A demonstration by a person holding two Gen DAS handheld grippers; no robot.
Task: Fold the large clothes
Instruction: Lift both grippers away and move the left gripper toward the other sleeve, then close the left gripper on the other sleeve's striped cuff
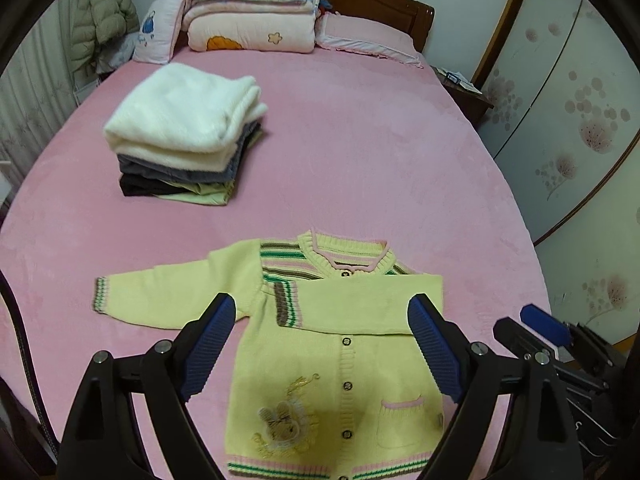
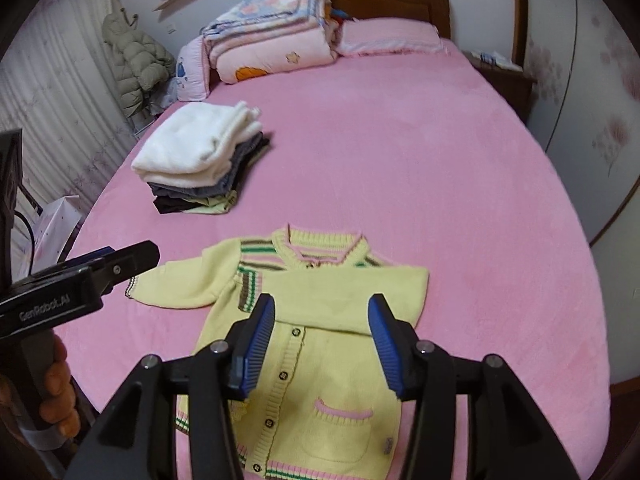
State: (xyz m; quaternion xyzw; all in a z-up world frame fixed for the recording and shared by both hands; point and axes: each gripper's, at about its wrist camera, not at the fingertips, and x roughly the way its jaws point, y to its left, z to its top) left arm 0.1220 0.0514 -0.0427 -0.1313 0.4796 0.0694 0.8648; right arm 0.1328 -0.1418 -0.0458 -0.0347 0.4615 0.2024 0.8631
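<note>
- Between and just beyond the spread jaws of the left gripper (image 1: 322, 344) lies a yellow cardigan (image 1: 332, 380), flat on the pink bed sheet (image 1: 380, 152), buttoned front up.
- One sleeve (image 1: 360, 304) is folded across the chest, its striped cuff near the left jaw's tip; the other sleeve (image 1: 168, 296) stretches out flat past the left jaw's outer side.
- The left gripper holds nothing (both blue pads stand wide apart above the knit).
- The right gripper (image 2: 322, 340) also has its jaws spread and empty, with the folded sleeve just ahead of their tips and the pocket (image 2: 344, 432) below and between them.
- Well ahead of both pairs of jaws, off to their left, sits a stack of folded clothes (image 1: 188, 136), white on top, grey and dark beneath.
- Far beyond the jaws, folded quilts (image 1: 256, 8) rest against the wooden headboard (image 1: 384, 4).
</note>
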